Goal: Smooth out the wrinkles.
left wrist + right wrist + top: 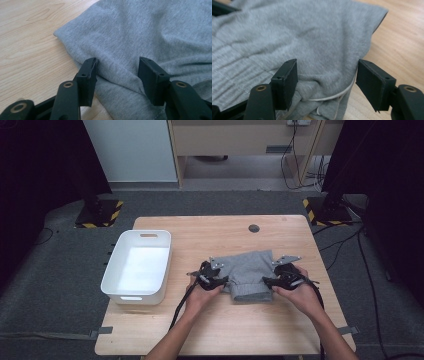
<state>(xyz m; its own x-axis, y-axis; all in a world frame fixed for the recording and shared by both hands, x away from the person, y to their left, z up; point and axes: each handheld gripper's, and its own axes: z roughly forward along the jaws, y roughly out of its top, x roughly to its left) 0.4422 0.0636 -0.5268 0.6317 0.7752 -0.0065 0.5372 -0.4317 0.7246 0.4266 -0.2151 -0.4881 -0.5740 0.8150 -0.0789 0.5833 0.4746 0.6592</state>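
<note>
Folded grey knitted-cotton garment (250, 276) lying at centre-right of the high view, on the pale wooden table (210, 330), with one gripper brought in at each side edge. Probably set that way to take the bundle from both sides at once and carry it level, perhaps toward the white rectangular plastic bin (136, 267) standing left of centre, well apart from the cloth.

Left gripper (117, 73), seen low in the left gripper view: jaws spread apart, straddling a soft ridge of fabric near the garment's corner, pads not pressing on it. Nothing gripped. In the high view, same gripper (216, 279) just beside the left edge of the cloth, held in the left hand (201, 296).

Right gripper (327, 83), low in the right gripper view: jaws likewise wide, standing either side of a bunched fold, no pinch on the cloth. In the high view, right gripper (276, 279) at the garment's right edge.

Garment itself: heather grey, fine jersey weave over most of the surface, ribbed band toward the lower left of the right gripper view, thin white drawcord (334, 96) looping out under the fold at bottom centre. Soft wrinkles, layers stacked, edges slightly uneven.
</note>
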